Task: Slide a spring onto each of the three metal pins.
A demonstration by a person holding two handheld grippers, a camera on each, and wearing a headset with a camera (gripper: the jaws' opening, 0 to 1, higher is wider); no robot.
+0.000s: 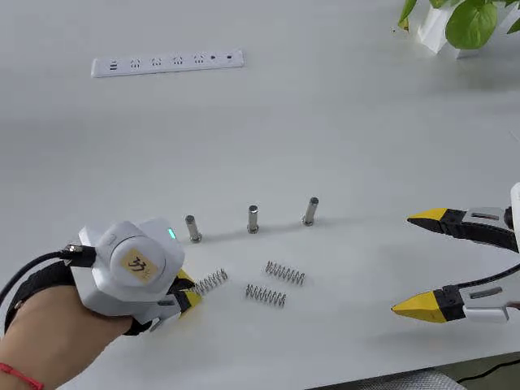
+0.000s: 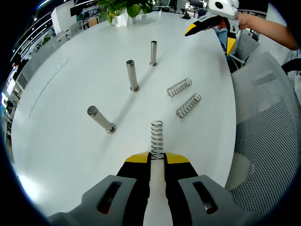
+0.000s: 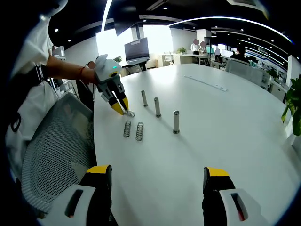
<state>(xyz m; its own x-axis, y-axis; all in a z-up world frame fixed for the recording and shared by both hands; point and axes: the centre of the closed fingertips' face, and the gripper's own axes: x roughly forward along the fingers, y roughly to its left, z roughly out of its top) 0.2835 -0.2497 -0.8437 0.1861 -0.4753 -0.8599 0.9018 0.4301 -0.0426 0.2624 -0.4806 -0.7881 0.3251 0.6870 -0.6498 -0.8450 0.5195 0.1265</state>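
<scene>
Three metal pins stand upright in a row on the white table: left pin (image 1: pixel 192 228), middle pin (image 1: pixel 253 218), right pin (image 1: pixel 310 210). All three are bare. My left gripper (image 1: pixel 191 297) (image 2: pixel 157 157) is low at the table, shut on the near end of a spring (image 1: pixel 210 282) (image 2: pixel 156 134) that lies pointing past the pins. Two more springs (image 1: pixel 284 272) (image 1: pixel 266 295) lie loose in front of the pins. My right gripper (image 1: pixel 419 262) (image 3: pixel 157 172) hovers open at the right with nothing between its fingers, well away from the pins (image 3: pixel 157 107).
A white power strip (image 1: pixel 166 62) lies at the far left of the table. A potted plant (image 1: pixel 459 20) stands at the far right corner. A grey mesh chair (image 2: pixel 268 117) (image 3: pixel 51 150) sits beside the near table edge.
</scene>
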